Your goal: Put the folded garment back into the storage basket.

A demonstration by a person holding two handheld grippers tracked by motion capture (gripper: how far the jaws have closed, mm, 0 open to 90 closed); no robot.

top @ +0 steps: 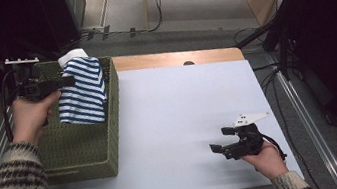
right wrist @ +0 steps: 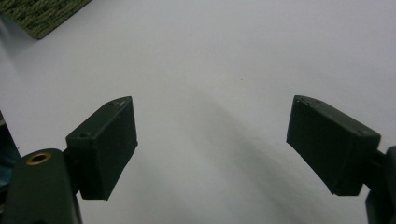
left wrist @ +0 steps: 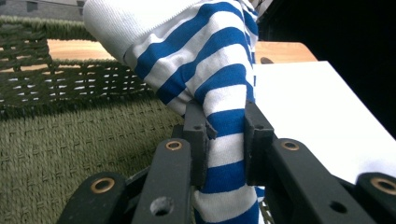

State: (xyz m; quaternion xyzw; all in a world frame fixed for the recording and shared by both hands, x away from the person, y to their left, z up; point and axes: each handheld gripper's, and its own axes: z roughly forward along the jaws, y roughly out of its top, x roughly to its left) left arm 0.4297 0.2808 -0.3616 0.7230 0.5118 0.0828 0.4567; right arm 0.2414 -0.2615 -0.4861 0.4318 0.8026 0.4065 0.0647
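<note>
Pinching a fold of the blue-and-white striped cloth (left wrist: 224,88) between its jaws, the left gripper (left wrist: 225,140) holds it hanging over the green woven basket (top: 83,147) at the left side of the desk (top: 180,118), its lower edge down inside the basket. The right gripper (right wrist: 212,140) rests with jaws spread wide and nothing between them, low over the white desk surface near the front right corner, well apart from the basket.
</note>
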